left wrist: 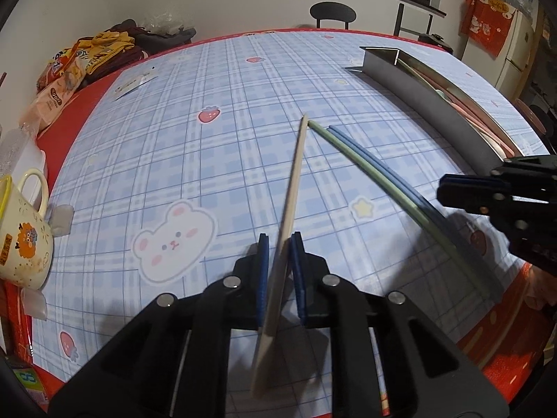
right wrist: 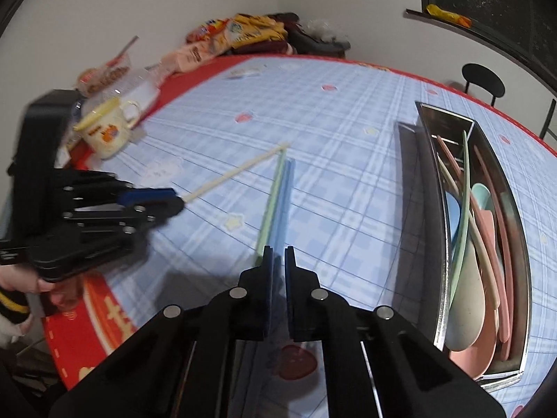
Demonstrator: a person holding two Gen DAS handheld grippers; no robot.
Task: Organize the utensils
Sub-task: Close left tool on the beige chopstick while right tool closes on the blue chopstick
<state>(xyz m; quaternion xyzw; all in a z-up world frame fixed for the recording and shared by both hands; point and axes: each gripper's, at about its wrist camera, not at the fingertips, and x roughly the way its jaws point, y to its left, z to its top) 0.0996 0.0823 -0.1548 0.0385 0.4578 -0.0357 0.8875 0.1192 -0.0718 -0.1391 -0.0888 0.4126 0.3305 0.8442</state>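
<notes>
Between the left gripper's [left wrist: 278, 254] narrowed jaws ran the beige chopstick [left wrist: 294, 181], clamped, axis pointing forward. Right gripper [right wrist: 278, 261] was clamped on the blue chopstick [right wrist: 283, 195], green chopstick [right wrist: 269, 195] alongside; tray [right wrist: 407, 209] lay right of those jaws.

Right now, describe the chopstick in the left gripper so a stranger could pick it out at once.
Start at the long steel tray on the plaid tablecloth. Beside it three chopsticks fan out from nearly touching tips. The cream chopstick is the one angled away alone; its neighbours, the green chopstick and blue chopstick, lie side by side.
</notes>
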